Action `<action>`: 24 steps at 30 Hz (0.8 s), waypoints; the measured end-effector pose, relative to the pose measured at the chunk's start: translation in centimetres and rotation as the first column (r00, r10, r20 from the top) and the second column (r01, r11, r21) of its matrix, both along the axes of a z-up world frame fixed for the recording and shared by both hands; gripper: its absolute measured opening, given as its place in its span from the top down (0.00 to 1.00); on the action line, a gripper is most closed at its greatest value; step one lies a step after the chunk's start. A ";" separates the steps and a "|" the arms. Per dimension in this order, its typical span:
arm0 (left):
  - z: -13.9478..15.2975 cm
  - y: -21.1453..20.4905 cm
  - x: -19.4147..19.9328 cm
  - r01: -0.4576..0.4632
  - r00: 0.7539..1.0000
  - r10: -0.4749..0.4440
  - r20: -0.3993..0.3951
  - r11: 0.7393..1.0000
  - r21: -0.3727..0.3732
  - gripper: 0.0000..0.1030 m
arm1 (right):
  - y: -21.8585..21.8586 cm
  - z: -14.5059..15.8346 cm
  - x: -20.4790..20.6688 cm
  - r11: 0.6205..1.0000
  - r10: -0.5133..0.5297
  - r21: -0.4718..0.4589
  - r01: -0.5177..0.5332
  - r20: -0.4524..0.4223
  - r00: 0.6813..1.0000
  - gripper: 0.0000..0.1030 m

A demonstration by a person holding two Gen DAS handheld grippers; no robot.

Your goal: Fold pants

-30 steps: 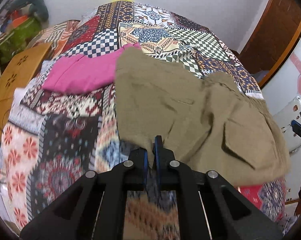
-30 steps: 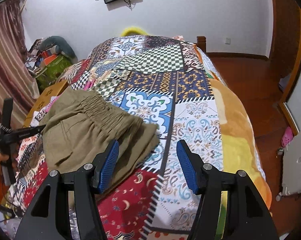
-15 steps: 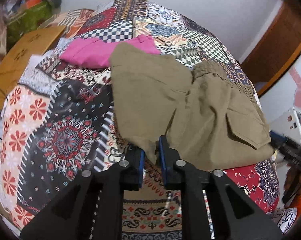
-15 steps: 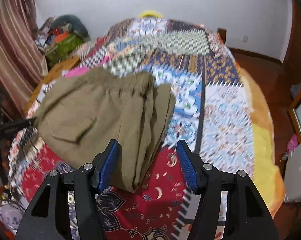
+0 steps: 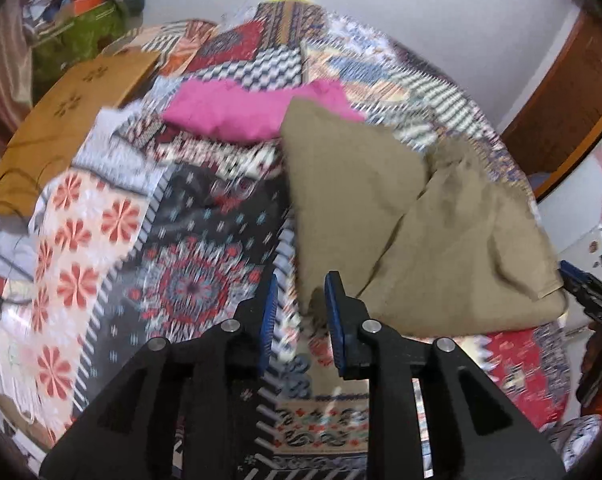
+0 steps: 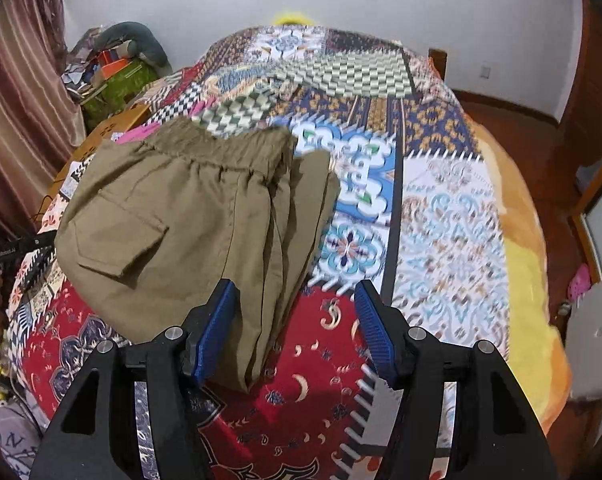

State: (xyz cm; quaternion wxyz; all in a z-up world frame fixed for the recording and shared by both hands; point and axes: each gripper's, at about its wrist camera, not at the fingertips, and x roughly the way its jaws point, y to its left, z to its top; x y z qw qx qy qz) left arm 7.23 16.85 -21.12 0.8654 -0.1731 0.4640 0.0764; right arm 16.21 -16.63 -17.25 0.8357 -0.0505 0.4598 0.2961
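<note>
Lying folded, pants (image 6: 189, 236) near bedspread (image 6: 453, 216) edge

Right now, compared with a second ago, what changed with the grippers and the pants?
The left gripper, shut on the near corner of the olive pants a second ago, has opened and let go; the corner now lies between its fingers on the patchwork quilt. The right gripper stayed open above the quilt. The pink garment has not moved.

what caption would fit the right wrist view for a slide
Open right gripper poised over the near edge of folded olive pants lying on a patchwork quilt.
</note>
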 end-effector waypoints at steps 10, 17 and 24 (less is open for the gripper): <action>4.3 -4.2 7.4 0.189 0.978 -0.190 0.091 0.982 0.024 0.73 | 2.9 1.6 3.5 0.996 0.051 0.070 -0.055 0.052 0.997 0.45; 2.2 -9.3 12.6 0.337 0.940 -0.337 0.054 0.941 0.011 0.61 | 5.3 -1.3 5.0 0.991 0.124 0.060 -0.123 -0.026 0.992 0.61; -0.1 -9.9 14.7 0.355 0.935 -0.355 0.024 0.935 -0.001 0.64 | 4.7 -1.7 5.4 0.986 0.140 0.087 -0.139 -0.004 0.990 0.72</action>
